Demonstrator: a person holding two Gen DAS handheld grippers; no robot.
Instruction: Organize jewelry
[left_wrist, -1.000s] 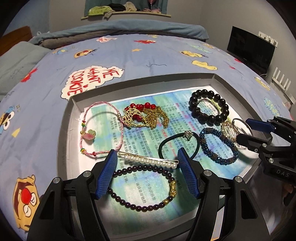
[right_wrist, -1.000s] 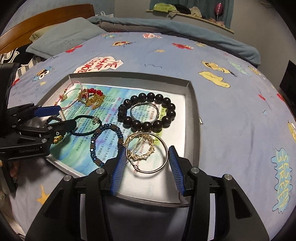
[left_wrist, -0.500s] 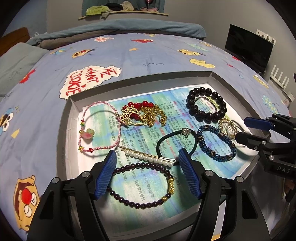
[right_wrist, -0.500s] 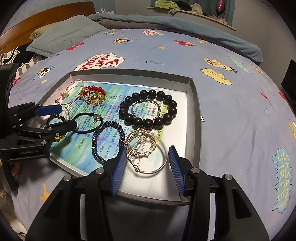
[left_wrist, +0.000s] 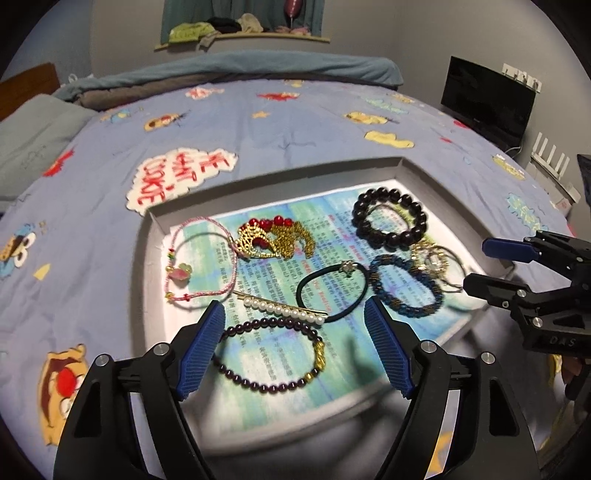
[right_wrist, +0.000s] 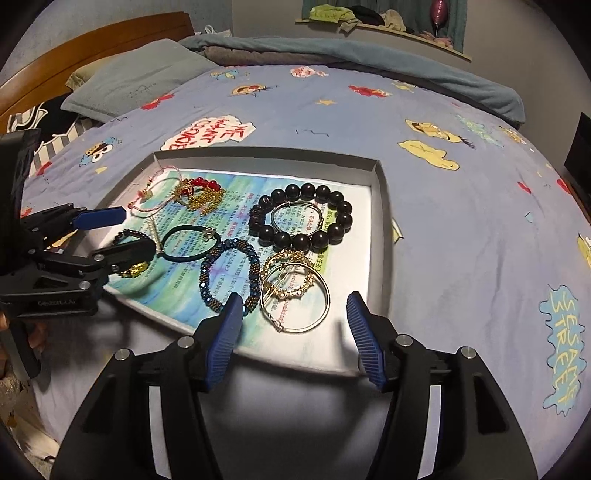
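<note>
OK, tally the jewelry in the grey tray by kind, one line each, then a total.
Beaded bracelets: 3 (black large-bead bracelet, blue-and-bronze beaded bracelet, purple bead bracelet with gold charm)
Pink cord bracelet: 1
Wire rings and hoops: 3
Black hair tie: 1
Pearl hair clip: 1
Gold-and-red ornament: 1
Total: 10

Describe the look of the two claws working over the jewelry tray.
The left claw and the right claw match: matte black angular frames with silver screw heads and ribbed blue pads on both fingers. Small pale lettering marks each body's side. No cables or sleeves show.
</note>
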